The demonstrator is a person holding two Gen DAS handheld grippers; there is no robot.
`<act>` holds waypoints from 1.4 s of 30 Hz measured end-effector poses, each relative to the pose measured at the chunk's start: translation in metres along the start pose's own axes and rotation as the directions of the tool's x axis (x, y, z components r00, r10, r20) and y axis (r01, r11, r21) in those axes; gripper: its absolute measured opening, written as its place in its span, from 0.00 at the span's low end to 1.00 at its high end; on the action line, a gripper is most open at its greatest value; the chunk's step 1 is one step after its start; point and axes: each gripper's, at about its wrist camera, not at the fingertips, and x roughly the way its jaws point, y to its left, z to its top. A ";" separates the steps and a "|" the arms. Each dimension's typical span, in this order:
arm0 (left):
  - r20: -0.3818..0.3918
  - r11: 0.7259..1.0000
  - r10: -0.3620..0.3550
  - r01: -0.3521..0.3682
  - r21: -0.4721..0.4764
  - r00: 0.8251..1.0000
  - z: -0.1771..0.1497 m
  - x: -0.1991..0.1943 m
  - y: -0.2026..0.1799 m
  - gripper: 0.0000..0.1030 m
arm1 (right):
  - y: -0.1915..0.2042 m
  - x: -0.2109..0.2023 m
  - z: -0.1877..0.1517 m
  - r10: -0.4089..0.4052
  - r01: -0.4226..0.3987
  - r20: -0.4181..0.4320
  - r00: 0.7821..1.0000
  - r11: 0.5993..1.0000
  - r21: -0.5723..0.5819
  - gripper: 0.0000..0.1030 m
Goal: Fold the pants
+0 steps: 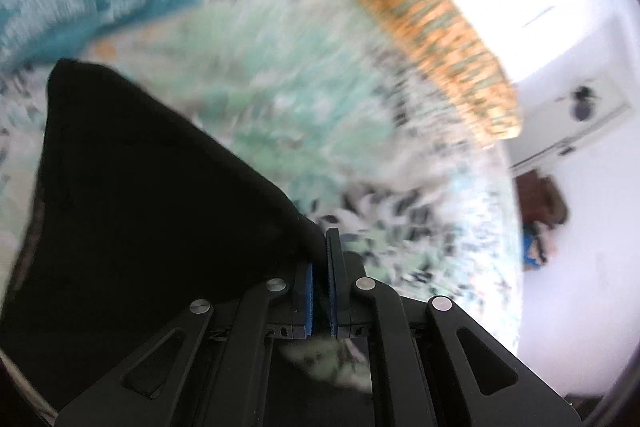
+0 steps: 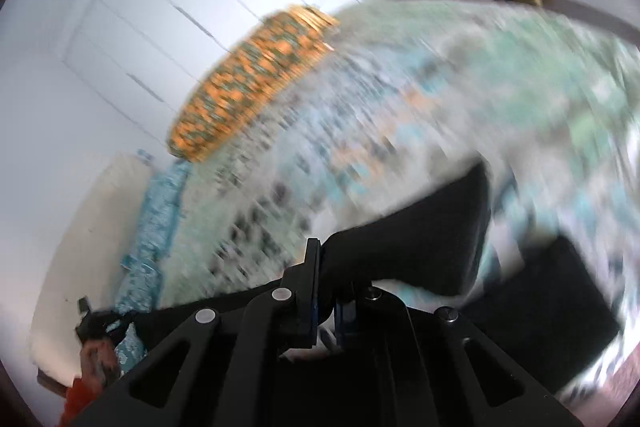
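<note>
**Both grippers clamp the pants; fold barely begun**

Nearest the left wrist camera, the left gripper (image 1: pixel 320 247) is closed on a corner of the black pants (image 1: pixel 140 187), which hang off its left side above the patterned bedspread (image 1: pixel 280 87). By the right wrist view, the right gripper (image 2: pixel 326 267) likewise pinches black cloth, which trails to the right over the bedspread. Judged so, the edge is lifted and laying it over remains. Counted: one pair of pants, two grippers, one orange pillow (image 1: pixel 432 39) at the bedspread's far edge.
</note>
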 end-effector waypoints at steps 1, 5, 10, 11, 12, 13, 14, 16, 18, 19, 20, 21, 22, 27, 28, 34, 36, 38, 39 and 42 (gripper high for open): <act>0.015 1.000 -0.008 0.008 0.005 1.000 -0.010 -0.016 0.005 0.04 | 0.003 -0.003 0.006 -0.003 0.002 -0.008 1.000 1.000 -0.026 0.06; -0.026 0.999 0.044 -0.043 0.025 0.999 -0.108 -0.059 0.043 0.05 | -0.023 -0.002 -0.005 -0.084 0.079 -0.131 0.988 0.996 -0.046 0.06; -0.251 0.983 0.183 -0.184 0.021 0.951 -0.213 -0.018 0.093 0.05 | -0.113 0.026 -0.065 -0.206 0.279 -0.399 0.893 0.951 0.135 0.06; -0.275 0.984 0.171 -0.178 -0.001 0.946 -0.217 -0.014 0.096 0.05 | -0.127 0.029 -0.075 -0.213 0.312 -0.434 0.875 0.935 0.170 0.06; -0.294 0.985 0.159 -0.172 -0.018 0.943 -0.220 -0.011 0.098 0.05 | -0.137 0.028 -0.078 -0.180 0.310 -0.442 0.879 0.920 0.241 0.06; -0.292 0.985 0.163 -0.174 -0.013 0.942 -0.219 -0.013 0.096 0.05 | -0.139 0.028 -0.076 -0.176 0.306 -0.436 0.882 0.920 0.247 0.07; -0.282 0.984 0.171 -0.178 0.001 0.944 -0.216 -0.016 0.094 0.05 | -0.136 0.029 -0.073 -0.190 0.306 -0.438 0.879 0.928 0.211 0.09; -0.262 0.988 0.149 -0.156 -0.009 0.953 -0.208 -0.019 0.092 0.05 | -0.137 0.030 -0.073 -0.190 0.305 -0.446 0.875 0.930 0.202 0.10; -0.263 0.989 0.131 -0.145 -0.035 0.956 -0.204 -0.018 0.099 0.05 | -0.138 0.030 -0.073 -0.173 0.300 -0.454 0.874 0.927 0.224 0.11; -0.263 0.989 0.128 -0.143 -0.039 0.956 -0.204 -0.014 0.096 0.05 | -0.139 0.028 -0.072 -0.165 0.293 -0.445 0.880 0.927 0.234 0.15; -0.264 0.989 0.130 -0.144 -0.035 0.956 -0.205 -0.014 0.096 0.05 | -0.140 0.026 -0.071 -0.162 0.288 -0.439 0.884 0.928 0.238 0.27; -0.263 0.989 0.133 -0.146 -0.031 0.956 -0.207 -0.013 0.098 0.05 | -0.138 0.026 -0.070 -0.165 0.288 -0.436 0.885 0.928 0.234 0.37; -0.262 0.989 0.134 -0.146 -0.027 0.956 -0.207 -0.011 0.100 0.05 | -0.137 0.023 -0.069 -0.170 0.290 -0.433 0.885 0.929 0.228 0.58; -0.263 0.990 0.121 -0.137 -0.044 0.957 -0.206 -0.009 0.102 0.05 | -0.142 0.011 -0.063 -0.165 0.280 -0.406 0.899 0.929 0.243 0.65; -0.264 0.990 0.118 -0.136 -0.049 0.957 -0.207 -0.008 0.103 0.05 | -0.145 0.011 -0.062 -0.156 0.276 -0.407 0.900 0.926 0.256 0.64; -0.249 0.990 0.129 -0.140 -0.026 0.960 -0.207 -0.012 0.102 0.05 | -0.144 0.008 -0.057 -0.213 0.314 -0.413 0.886 0.929 0.195 0.07; -0.227 0.990 0.138 -0.139 0.012 0.964 -0.206 -0.019 0.096 0.05 | -0.136 0.004 -0.053 -0.257 0.332 -0.416 0.872 0.936 0.118 0.06; -0.218 0.991 0.135 -0.129 0.042 0.967 -0.208 -0.026 0.088 0.05 | -0.131 -0.002 -0.052 -0.295 0.350 -0.423 0.857 0.935 0.057 0.06; -0.217 0.991 0.132 -0.122 0.059 0.967 -0.209 -0.030 0.084 0.05 | -0.132 -0.005 -0.053 -0.308 0.359 -0.427 0.850 0.932 0.042 0.06; -0.242 0.988 0.143 -0.123 0.094 0.960 -0.215 -0.030 0.080 0.05 | -0.144 -0.008 -0.058 -0.349 0.400 -0.470 0.811 0.916 0.011 0.06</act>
